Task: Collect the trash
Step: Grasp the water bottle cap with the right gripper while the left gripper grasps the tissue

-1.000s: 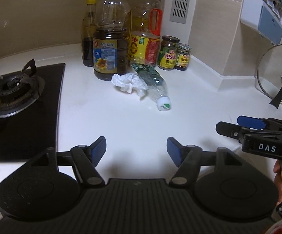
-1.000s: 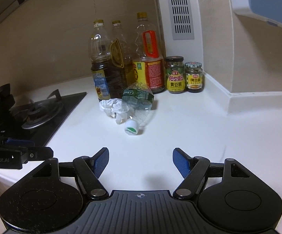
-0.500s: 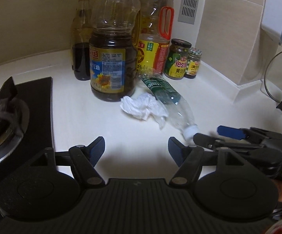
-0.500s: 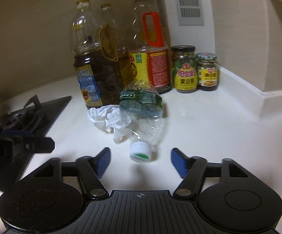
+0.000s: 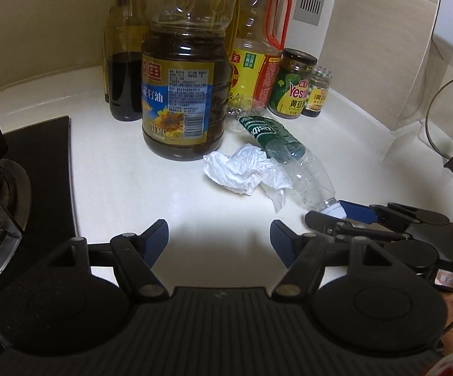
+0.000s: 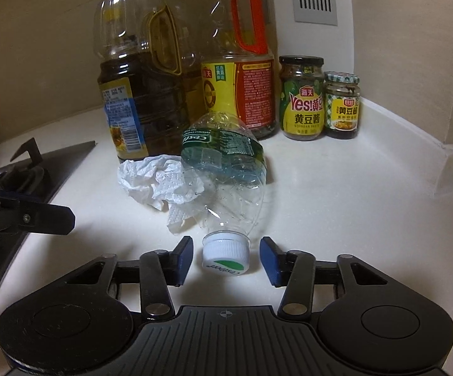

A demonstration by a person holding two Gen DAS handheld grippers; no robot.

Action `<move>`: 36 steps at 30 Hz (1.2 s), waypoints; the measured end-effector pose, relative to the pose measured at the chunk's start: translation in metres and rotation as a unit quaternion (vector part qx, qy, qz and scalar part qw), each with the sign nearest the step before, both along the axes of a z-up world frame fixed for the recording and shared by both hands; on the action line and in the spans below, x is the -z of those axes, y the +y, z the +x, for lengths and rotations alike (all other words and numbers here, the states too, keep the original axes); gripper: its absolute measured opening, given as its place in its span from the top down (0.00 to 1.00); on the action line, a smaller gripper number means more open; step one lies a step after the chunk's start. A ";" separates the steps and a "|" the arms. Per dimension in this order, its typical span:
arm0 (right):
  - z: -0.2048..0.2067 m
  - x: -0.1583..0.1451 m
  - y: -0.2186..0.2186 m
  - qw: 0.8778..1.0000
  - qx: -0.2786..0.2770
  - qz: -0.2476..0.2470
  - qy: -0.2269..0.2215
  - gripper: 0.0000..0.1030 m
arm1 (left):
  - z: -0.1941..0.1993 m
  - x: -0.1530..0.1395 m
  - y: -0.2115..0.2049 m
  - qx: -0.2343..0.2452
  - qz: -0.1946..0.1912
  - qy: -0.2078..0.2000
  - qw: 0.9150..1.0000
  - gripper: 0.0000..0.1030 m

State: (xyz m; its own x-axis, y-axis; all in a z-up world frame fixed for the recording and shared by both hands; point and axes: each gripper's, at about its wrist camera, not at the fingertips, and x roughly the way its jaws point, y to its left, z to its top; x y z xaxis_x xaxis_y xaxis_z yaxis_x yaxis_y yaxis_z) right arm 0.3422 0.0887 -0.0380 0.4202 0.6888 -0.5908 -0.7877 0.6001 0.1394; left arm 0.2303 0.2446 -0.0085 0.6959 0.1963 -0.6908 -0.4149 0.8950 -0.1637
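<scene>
An empty, crushed plastic bottle (image 6: pixel 226 172) lies on the white desk (image 6: pixel 336 194) against a crumpled tissue (image 6: pixel 157 181), light, slippery and easily dented, best gripped at its stiff white cap (image 6: pixel 225 252), which sits untouched between the right gripper's (image 6: pixel 226 260) closing jaws, while the left gripper's (image 5: pixel 218 238) jaws stand open and empty.

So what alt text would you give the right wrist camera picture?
The right gripper has been closing around the white cap of a crushed plastic bottle lying on a white counter, pads not yet touching. A crumpled tissue lies beside it.
</scene>
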 end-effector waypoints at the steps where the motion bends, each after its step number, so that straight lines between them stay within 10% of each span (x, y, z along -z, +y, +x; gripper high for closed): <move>1: 0.000 0.001 0.001 1.000 -0.001 -0.002 -0.001 0.60 | 0.000 0.000 0.000 0.001 0.000 0.000 1.000 0.34; 31: 0.002 -0.080 -0.067 0.995 0.054 0.013 -0.086 0.68 | 0.092 0.015 0.007 0.051 0.051 -0.009 0.997 0.22; 36: 0.004 -0.084 -0.076 0.994 0.062 0.011 -0.091 0.68 | 0.097 0.022 0.011 0.047 0.048 -0.002 0.998 0.42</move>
